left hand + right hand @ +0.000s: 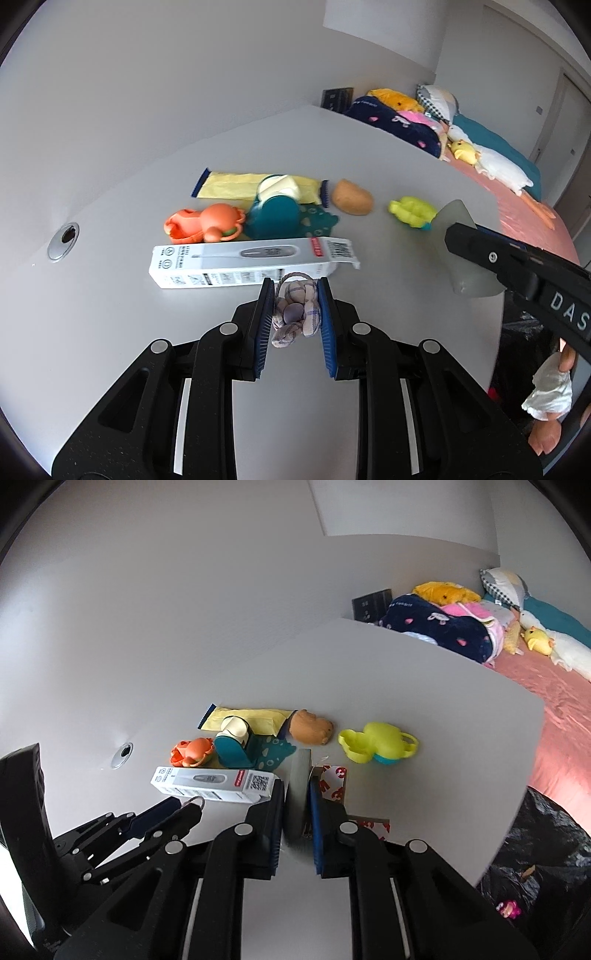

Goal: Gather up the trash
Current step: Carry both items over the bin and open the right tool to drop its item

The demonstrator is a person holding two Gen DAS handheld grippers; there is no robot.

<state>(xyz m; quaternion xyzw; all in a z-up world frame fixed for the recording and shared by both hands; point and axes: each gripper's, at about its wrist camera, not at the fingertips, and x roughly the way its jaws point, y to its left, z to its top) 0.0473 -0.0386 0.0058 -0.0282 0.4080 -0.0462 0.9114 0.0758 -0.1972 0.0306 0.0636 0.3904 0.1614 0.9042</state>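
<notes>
Clutter covers the far middle of a grey table (129, 354). The left gripper (295, 306) pinches a small checked fabric flower on a hair tie (295, 314) between its blue pads, holding it just near of a white thermometer box (243, 264) that lies flat across the table. The right gripper (295, 812) has its jaws pressed onto a thin, translucent grey sheet (297, 794), held on edge between the pads; in the left wrist view the same sheet (452, 236) sticks out from the gripper's tip at the right, above the table's right side. Just right of that sheet, a piece of red-and-white printed card (334, 784) shows beside the right pad; whether it lies on the table or is caught in the grip cannot be told.

Beyond the box sit an orange crab toy (205, 225), a teal holder with a cream roll (275, 210), a yellow packet with blue ends (236, 184), a brown plush animal (351, 197) and a lime-green toy (412, 212) furthest right. A round metal cable hole (63, 242) is set in the table at the left.

A black bag (539, 845) hangs off the table's right edge, with a pink-covered bed (561, 716) and stuffed toys beyond it.
</notes>
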